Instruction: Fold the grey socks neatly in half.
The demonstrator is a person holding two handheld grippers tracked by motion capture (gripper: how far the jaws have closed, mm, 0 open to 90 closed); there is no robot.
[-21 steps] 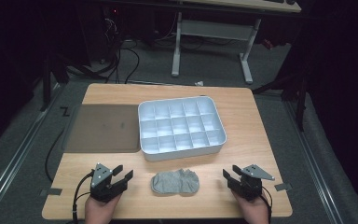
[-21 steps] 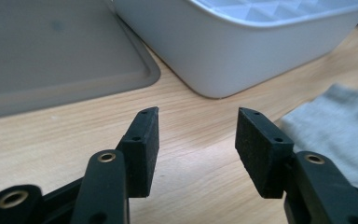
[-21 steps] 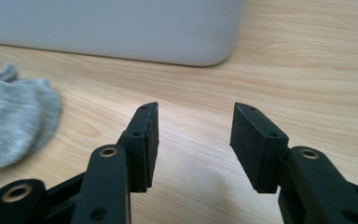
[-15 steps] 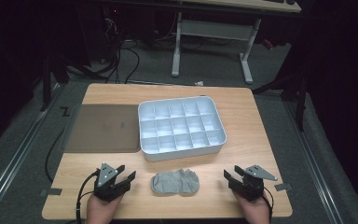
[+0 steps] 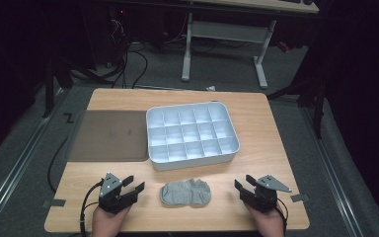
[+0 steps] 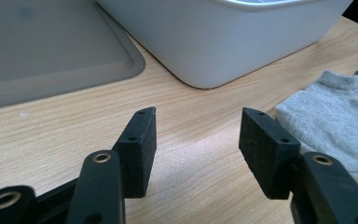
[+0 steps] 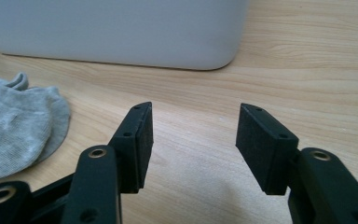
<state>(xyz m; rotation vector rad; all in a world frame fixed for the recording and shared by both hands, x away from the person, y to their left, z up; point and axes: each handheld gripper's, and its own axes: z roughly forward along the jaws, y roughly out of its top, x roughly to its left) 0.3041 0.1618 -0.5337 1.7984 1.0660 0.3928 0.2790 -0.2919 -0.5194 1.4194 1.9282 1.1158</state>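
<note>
A grey sock [image 5: 185,192] lies flat on the wooden table [image 5: 266,148] near its front edge, between my two grippers. My left gripper [image 5: 134,183] rests to the sock's left, open, with only bare wood between its jaws [image 6: 198,126]; the sock [image 6: 335,116] lies just past its right jaw. My right gripper [image 5: 243,181] rests to the sock's right, open and holding nothing [image 7: 193,123]; the sock [image 7: 18,121] lies off to its left. Behind the sock stands a white tray [image 5: 153,148] divided into several compartments.
A flat grey lid [image 5: 111,136] lies left of the white tray [image 6: 223,37], its rounded corner [image 6: 121,65] close ahead of my left gripper. The tray's wall [image 7: 121,28] stands ahead of my right gripper. The table's front edge is just behind both hands.
</note>
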